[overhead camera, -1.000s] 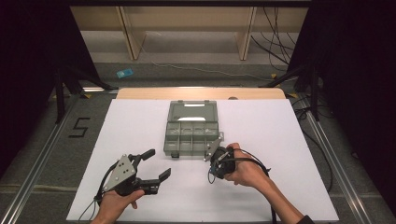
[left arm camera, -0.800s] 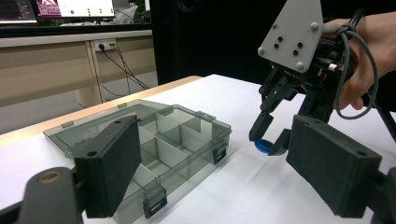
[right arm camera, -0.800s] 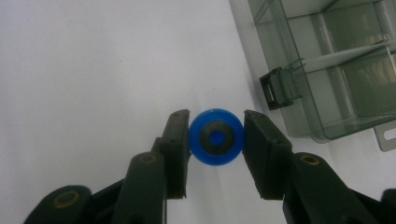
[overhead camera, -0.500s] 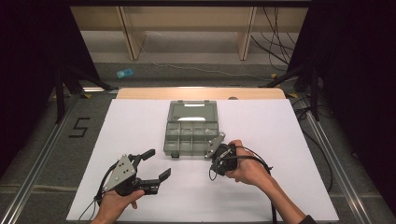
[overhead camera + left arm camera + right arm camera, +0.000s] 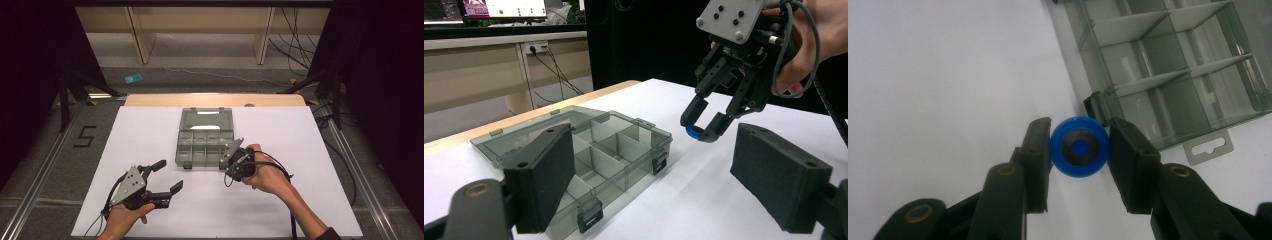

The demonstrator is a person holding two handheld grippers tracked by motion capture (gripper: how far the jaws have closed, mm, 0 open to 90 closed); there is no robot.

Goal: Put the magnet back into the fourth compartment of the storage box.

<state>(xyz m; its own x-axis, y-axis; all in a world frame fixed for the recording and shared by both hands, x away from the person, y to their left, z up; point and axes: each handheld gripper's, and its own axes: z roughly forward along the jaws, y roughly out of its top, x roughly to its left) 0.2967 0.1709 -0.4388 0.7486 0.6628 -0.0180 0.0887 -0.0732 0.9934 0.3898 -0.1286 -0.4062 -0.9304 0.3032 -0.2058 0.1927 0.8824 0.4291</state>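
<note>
A smoky clear compartment box (image 5: 205,142) lies open at the middle of the white table, its lid folded back. My right gripper (image 5: 231,167) hangs just off the box's front right corner, pointing down. It is shut on a small blue disc with a dark centre (image 5: 1079,147), one pad on each side of its rim. In the left gripper view the disc (image 5: 693,132) shows as a blue edge between the right gripper's (image 5: 702,125) tips, a little above the table. My left gripper (image 5: 170,176) rests near the front left, open with nothing between its pads (image 5: 549,175).
The box's compartments (image 5: 1168,65) look bare where I see them, and a latch sticks out at its front edge (image 5: 589,217). The white tabletop (image 5: 300,140) ends in a wooden strip (image 5: 215,100) at the far edge. Cables trail from both grippers toward the front.
The right gripper has shifted slightly toward the box's front right corner, still holding the blue disc. The left gripper has stayed in place.
</note>
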